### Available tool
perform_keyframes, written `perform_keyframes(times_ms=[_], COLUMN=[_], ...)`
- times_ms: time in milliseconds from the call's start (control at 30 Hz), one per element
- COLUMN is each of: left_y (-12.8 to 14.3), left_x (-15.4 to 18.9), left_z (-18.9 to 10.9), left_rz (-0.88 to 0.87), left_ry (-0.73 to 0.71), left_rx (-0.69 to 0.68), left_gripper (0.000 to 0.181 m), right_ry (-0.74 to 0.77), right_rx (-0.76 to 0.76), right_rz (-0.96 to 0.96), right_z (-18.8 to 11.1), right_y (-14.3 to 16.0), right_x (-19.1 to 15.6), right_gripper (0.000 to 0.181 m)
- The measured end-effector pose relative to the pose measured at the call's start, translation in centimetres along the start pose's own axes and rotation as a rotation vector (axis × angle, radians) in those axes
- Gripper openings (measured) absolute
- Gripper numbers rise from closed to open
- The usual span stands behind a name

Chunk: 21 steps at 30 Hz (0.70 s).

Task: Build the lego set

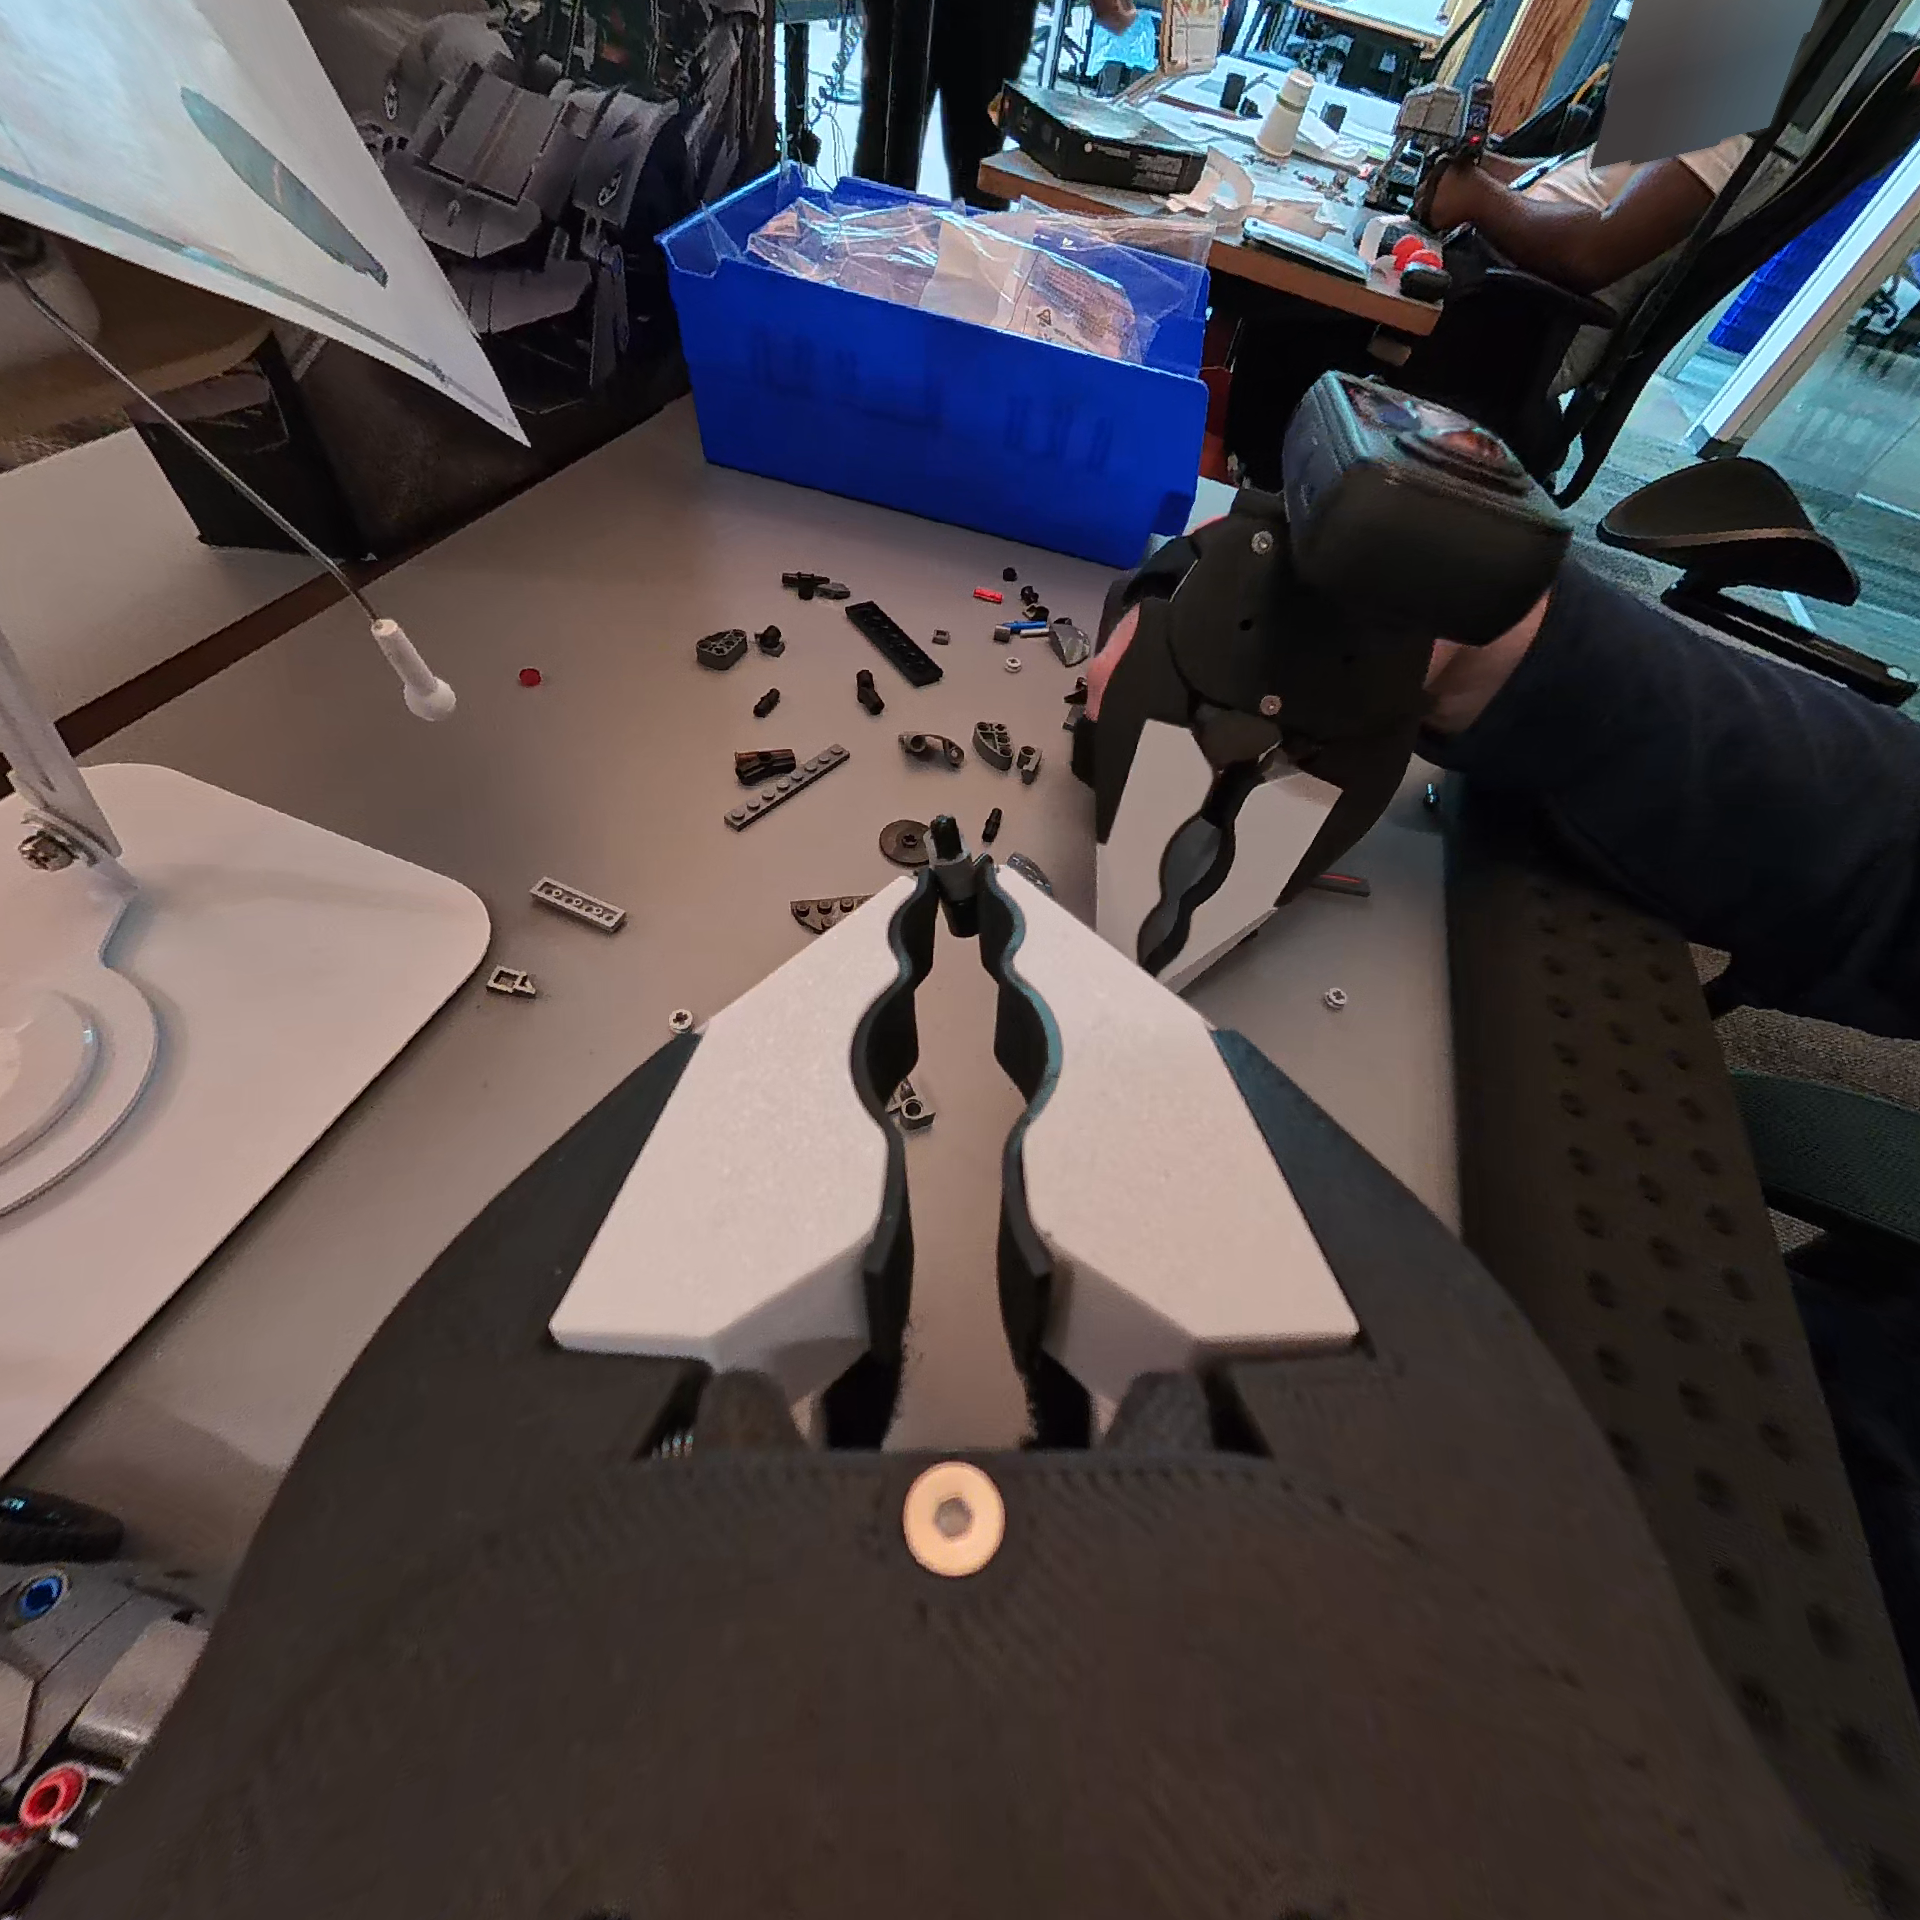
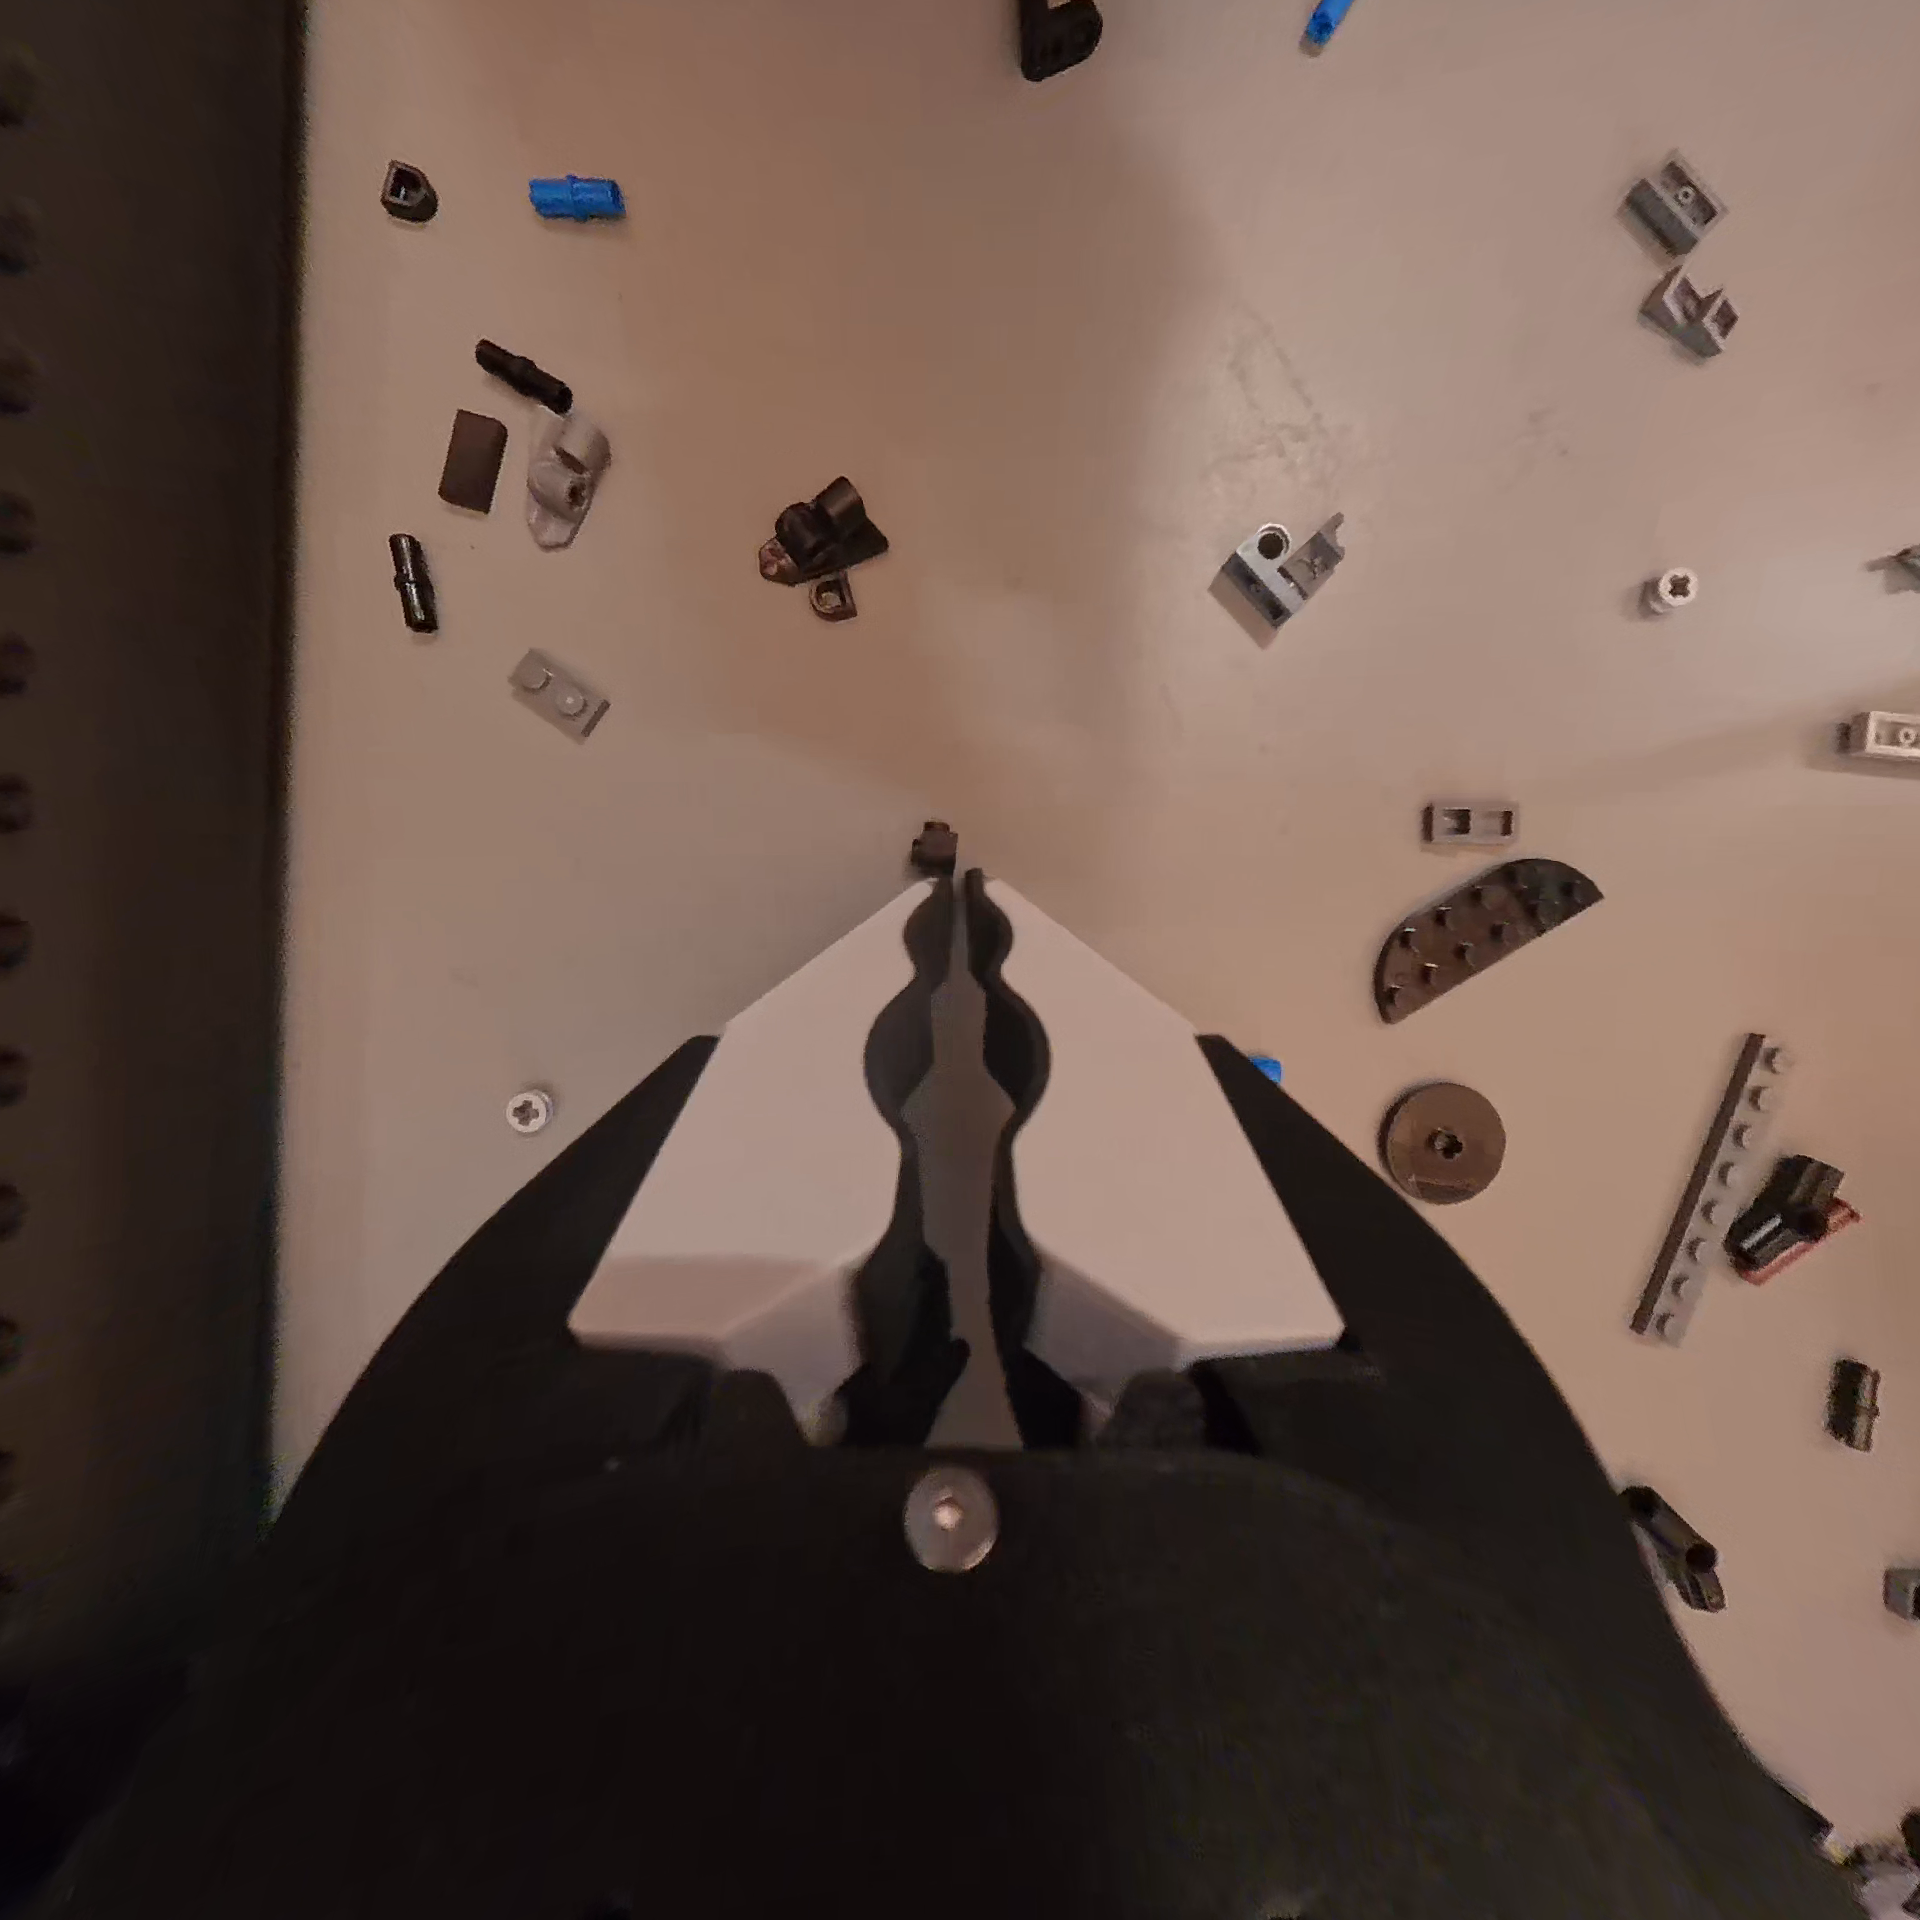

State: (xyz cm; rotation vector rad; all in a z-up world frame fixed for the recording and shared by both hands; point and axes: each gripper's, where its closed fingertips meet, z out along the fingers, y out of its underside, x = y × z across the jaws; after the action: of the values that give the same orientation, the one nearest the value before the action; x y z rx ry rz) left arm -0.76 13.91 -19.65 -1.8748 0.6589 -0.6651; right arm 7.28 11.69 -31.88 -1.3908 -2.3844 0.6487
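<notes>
My left gripper (image 1: pixel 958 883) is shut on a small black lego pin piece (image 1: pixel 954 850) and holds it upright above the grey table (image 1: pixel 582 644). Many loose lego pieces lie beyond it, among them a long black plate (image 1: pixel 894 644), a grey plate (image 1: pixel 787 787) and a dark disc (image 1: pixel 902 840). My right gripper (image 2: pixel 961 883) points straight down at the table with its jaws together. A tiny dark piece (image 2: pixel 933 847) lies just past its left fingertip; I cannot tell whether it is pinched. The right gripper also shows in the left wrist view (image 1: pixel 1174 925).
A blue bin (image 1: pixel 935 416) of plastic bags stands at the back. A white stand base (image 1: pixel 208 987) and an open booklet (image 1: pixel 208 187) are at left. A dark perforated mat (image 1: pixel 1610 1247) runs along the right. A half-round plate (image 2: pixel 1475 935), a disc (image 2: pixel 1442 1143) and a blue pin (image 2: pixel 577 197) lie around the right gripper. My right gripper is the nearer one to the dark disc (image 1: pixel 902 840): about 10 centimeters, against 15 centimeters. It turns up in the right wrist view (image 2: pixel 1460 1131) as well. Between my right fingertips and the grey plate (image 1: pixel 787 787) there is roughly 15 centimeters. Seen from the right wrist view (image 2: pixel 1716 1175) as well.
</notes>
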Motion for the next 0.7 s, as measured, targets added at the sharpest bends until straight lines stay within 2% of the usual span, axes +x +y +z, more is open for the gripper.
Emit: perform_keyframes(times_ms=[267,367,700], left_y=[0.06,0.08,0.13], left_x=[-0.09,-0.16,-0.15], left_z=[0.0,-0.01,0.02], left_rz=[-0.001,-0.002,-0.001], left_ry=[-0.001,-0.004,-0.002], left_rx=[-0.002,-0.002,-0.005], left_gripper=[0.006,0.005,0.005], right_ry=[-0.018,0.001,-0.042], right_rx=[0.004,0.02,0.01], right_rz=[0.0,0.008,-0.009], right_z=[-0.01,-0.25,0.06], right_y=[-0.08,-0.19,-0.25], right_x=[-0.4,0.04,-0.86], right_gripper=[0.0,0.005,0.0])
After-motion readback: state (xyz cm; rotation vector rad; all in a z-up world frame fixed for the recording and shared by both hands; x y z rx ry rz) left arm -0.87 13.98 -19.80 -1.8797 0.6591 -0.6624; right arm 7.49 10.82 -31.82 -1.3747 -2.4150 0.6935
